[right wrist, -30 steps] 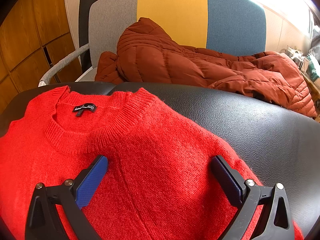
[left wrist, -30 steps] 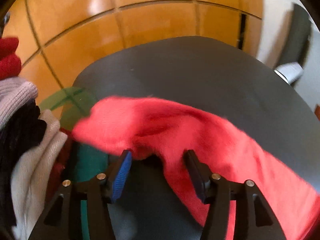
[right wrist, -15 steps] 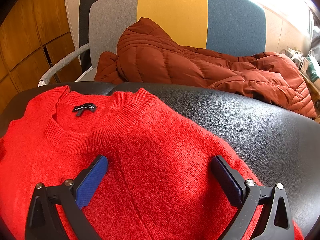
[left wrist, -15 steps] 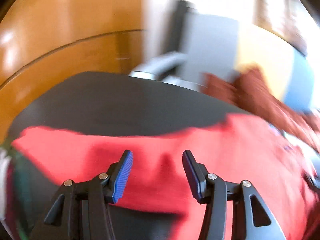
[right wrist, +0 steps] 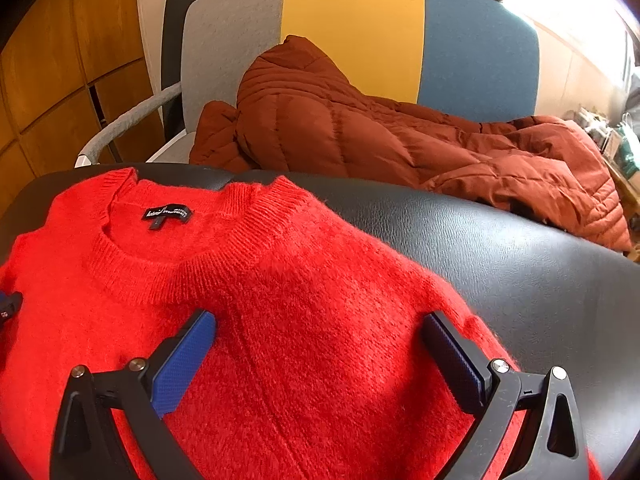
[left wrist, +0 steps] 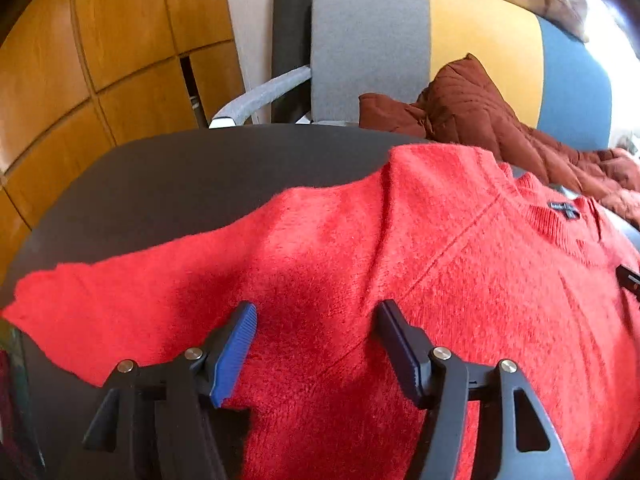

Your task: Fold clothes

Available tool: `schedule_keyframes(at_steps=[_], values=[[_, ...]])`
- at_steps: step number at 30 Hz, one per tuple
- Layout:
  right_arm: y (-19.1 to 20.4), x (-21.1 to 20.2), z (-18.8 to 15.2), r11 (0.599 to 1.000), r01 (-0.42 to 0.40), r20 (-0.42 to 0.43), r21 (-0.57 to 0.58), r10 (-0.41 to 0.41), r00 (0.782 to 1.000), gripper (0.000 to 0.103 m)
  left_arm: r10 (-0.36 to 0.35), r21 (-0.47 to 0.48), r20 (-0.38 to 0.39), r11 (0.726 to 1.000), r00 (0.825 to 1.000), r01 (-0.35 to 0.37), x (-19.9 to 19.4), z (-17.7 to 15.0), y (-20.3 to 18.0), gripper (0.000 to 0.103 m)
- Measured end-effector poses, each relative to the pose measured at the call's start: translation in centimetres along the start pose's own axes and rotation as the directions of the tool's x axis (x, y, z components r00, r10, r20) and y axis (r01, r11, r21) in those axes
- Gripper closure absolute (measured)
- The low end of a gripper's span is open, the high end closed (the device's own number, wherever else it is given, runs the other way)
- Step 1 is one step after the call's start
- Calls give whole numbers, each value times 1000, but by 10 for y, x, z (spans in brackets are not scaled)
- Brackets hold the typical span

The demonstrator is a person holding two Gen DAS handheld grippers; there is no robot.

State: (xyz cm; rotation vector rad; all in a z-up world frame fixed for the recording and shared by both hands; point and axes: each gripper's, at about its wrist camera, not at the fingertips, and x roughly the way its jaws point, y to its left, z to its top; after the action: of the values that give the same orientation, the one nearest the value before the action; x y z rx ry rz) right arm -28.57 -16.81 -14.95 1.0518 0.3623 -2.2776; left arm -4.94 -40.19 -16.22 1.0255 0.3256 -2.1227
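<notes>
— Left claw (left wrist: 316, 330) first: where does it stand?
— Over the red sweater (left wrist: 400, 280), jaws apart and just opened wider, with nothing pinched; fabric lies below and between them.
— And the right claw (right wrist: 320, 344)?
— Spread wide over the chest, gripping nothing.
— Where is the sweater?
— Flat on the black worktop (left wrist: 180, 176), collar (right wrist: 180, 256) at the far edge, one sleeve (left wrist: 120, 304) stretched out sideways, its long axis running away to the left of the left claw. I'd judge the left hand nearer that sleeve, so it should fold it in.
— Counts?
— One sweater, two claws, one brown jacket (right wrist: 360, 136) on one chair (right wrist: 352, 20)
</notes>
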Motion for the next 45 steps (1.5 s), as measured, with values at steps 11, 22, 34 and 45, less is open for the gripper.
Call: schedule_keyframes(at_steps=[11, 22, 34, 45], values=[[9, -41, -30, 1000, -11, -34, -18, 10, 999, 0, 56, 60, -3, 997, 998, -55, -11, -20, -4, 36], [-103, -134, -87, 999, 13, -74, 46, -10, 997, 0, -111, 59, 5, 992, 994, 110, -69, -62, -18, 38], [-254, -199, -194, 929, 102, -264, 357, -4, 964, 0, -245, 172, -35, 954, 969, 247, -110, -111, -64, 39], [-252, -307, -323, 842, 98, -126, 530, -36, 991, 0, -257, 164, -27, 952, 966, 258, -105, -117, -53, 31]])
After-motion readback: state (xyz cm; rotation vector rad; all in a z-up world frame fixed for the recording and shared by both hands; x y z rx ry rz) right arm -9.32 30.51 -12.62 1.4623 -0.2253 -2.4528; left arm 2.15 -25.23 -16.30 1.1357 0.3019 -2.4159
